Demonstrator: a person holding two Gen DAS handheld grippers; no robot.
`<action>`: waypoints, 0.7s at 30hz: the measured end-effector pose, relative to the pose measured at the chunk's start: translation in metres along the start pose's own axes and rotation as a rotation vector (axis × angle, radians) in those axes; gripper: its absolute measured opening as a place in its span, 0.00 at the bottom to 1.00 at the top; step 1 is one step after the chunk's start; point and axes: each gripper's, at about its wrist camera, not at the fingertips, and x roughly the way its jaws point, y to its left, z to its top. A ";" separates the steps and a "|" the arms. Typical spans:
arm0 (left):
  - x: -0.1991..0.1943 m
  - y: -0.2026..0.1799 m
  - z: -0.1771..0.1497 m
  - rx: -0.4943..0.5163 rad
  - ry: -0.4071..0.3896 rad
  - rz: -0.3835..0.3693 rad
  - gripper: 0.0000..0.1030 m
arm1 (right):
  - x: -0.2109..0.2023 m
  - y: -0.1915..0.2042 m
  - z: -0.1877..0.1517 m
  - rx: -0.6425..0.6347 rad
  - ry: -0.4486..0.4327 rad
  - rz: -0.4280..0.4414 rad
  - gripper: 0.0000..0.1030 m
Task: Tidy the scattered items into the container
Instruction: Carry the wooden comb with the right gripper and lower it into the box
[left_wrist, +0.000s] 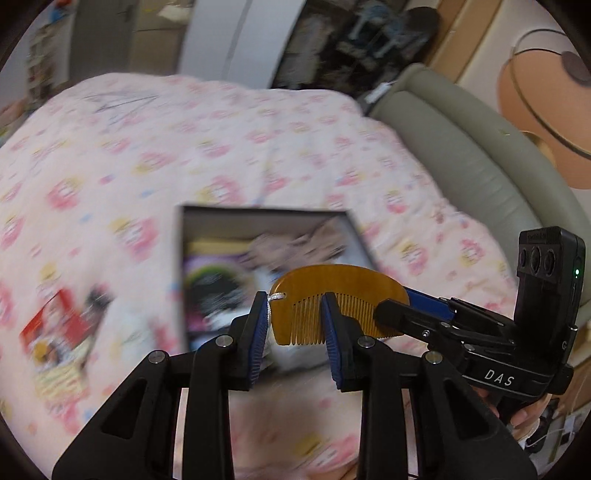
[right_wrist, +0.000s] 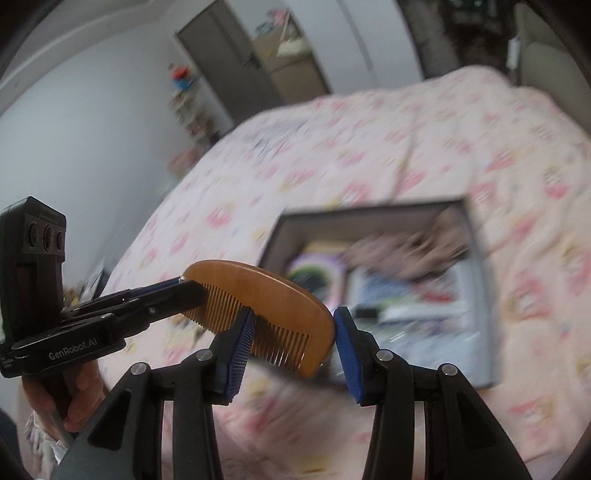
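Comb first: it is brown, shaped like a half moon, and it is up in the air with its teeth pointing to 6 o'clock, over the near edge of the box. The left tongs have one end of it and the right tongs have the other end. Seen from the side, each pair looks nearly closed, with one finger in front of the comb and one behind. Seen from their own cameras, the pads sit a little way apart and one pad hides the middle of the comb, so I cannot tell how hard each one is pinching. The box is open and sits on the pink bed cover, at about 12 o'clock from the comb in the left view and at about 2 o'clock in the right view. It already has blurry things inside. I think the job now is putting the comb in. Next, one pair should let go, and the other should carry the comb over the middle of the box, go low, and open. A red packet lies on the cover at 9 o'clock from the box, so more tidying seems left.
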 end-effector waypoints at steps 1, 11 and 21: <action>0.011 -0.006 0.004 0.000 0.005 -0.016 0.27 | -0.006 -0.010 0.006 0.003 -0.011 -0.016 0.40; 0.136 0.015 -0.037 -0.108 0.285 -0.007 0.29 | 0.071 -0.085 -0.013 0.005 0.203 -0.112 0.40; 0.166 0.012 -0.054 -0.059 0.408 0.072 0.30 | 0.104 -0.082 -0.037 -0.100 0.299 -0.189 0.40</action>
